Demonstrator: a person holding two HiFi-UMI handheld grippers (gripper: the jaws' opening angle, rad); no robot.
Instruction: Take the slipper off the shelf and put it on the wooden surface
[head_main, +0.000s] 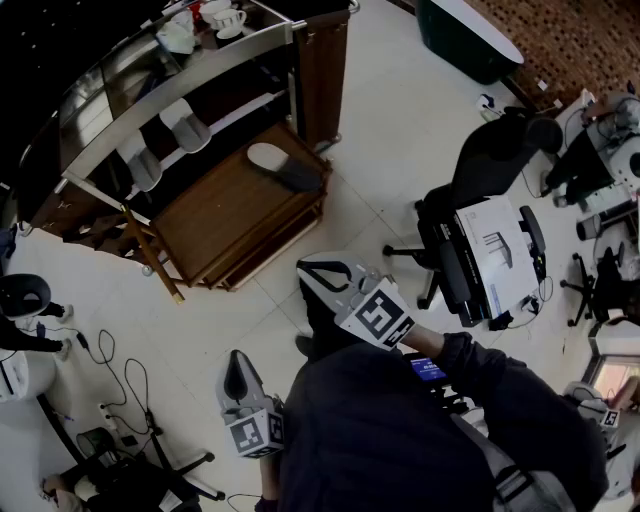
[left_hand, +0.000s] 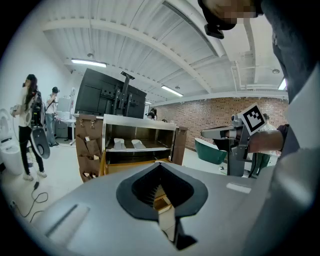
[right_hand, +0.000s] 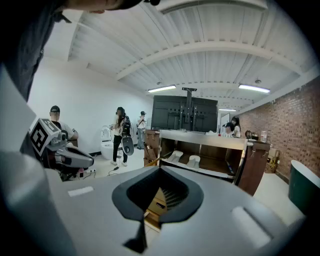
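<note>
— On the wooden surface (head_main: 215, 225) below the shelf (head_main: 180, 88), seen from the head view, one slipper (head_main: 283, 165) lay flat near the far corner. Did that look like the task's slipper?

— Probably, judging by where it sat. Two more slippers (head_main: 186, 125) (head_main: 140, 162) lay side by side on the shelf board, so another trip could have been due. The person stood well back on the tiled floor, with the left gripper (head_main: 238, 378) and the right gripper (head_main: 325, 275) drawn in close to the body. That suited a pause between reaches.

— What did the left gripper view show?

— Its jaws met at the tips (left_hand: 160, 164) with nothing between them. Beyond them the shelf stood well off, both shelf slippers (left_hand: 119, 144) (left_hand: 137, 144) visible on the board. The right gripper (left_hand: 225, 132) was held level beside it.

— And the right gripper view?

— The same. Its jaws were together (right_hand: 160, 167) and empty, aimed roughly at the shelf, where the pair (right_hand: 175, 156) (right_hand: 194, 160) showed again. Both tongs would need opening before any grasp, and the person would have to step nearer first.
</note>
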